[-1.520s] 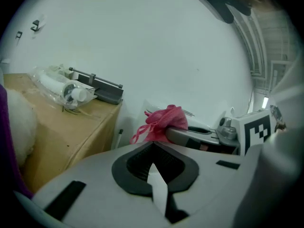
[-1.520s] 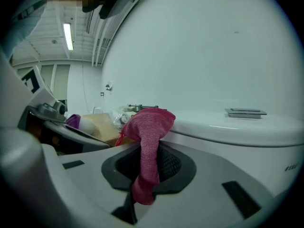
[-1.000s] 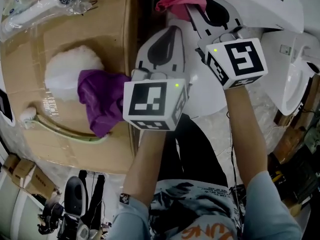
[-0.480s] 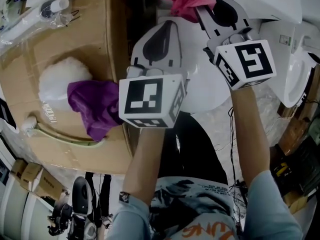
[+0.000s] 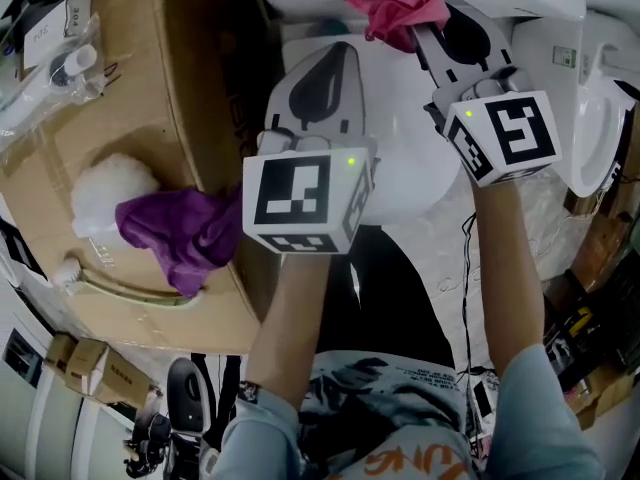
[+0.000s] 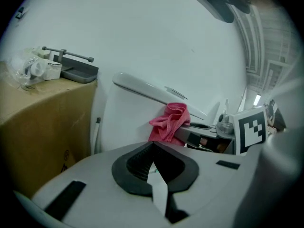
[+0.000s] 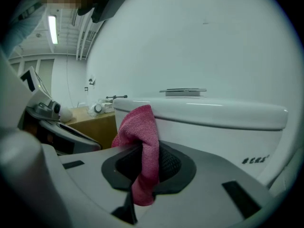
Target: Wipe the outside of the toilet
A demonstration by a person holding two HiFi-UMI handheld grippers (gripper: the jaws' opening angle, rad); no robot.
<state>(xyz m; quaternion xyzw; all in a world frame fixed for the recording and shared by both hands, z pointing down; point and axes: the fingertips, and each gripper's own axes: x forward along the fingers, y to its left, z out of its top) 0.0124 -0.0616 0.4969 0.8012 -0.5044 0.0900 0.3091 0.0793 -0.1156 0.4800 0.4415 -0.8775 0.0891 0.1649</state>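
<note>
The white toilet's tank (image 7: 213,113) fills the right gripper view, with its closed lid (image 5: 410,168) below both grippers in the head view. My right gripper (image 7: 142,151) is shut on a pink cloth (image 7: 142,127), which hangs bunched from the jaws right at the tank's front. In the head view the pink cloth (image 5: 400,3) sits at the top, ahead of the right gripper (image 5: 425,28). The left gripper (image 6: 153,151) is shut on nothing and hovers over the lid, left of the right one. From it I see the tank (image 6: 128,108) and the pink cloth (image 6: 168,122).
A cardboard box (image 5: 120,138) stands close on the toilet's left, carrying a purple cloth (image 5: 180,233), a white fluffy ball (image 5: 105,193) and bagged bottles (image 5: 60,63). Another white fixture (image 5: 600,118) stands at the right. Cables and clutter lie on the floor at the lower right.
Both grippers have drawn nearer the tank, the pink cloth still in the right one. The cardboard box has slid left in the head view.
</note>
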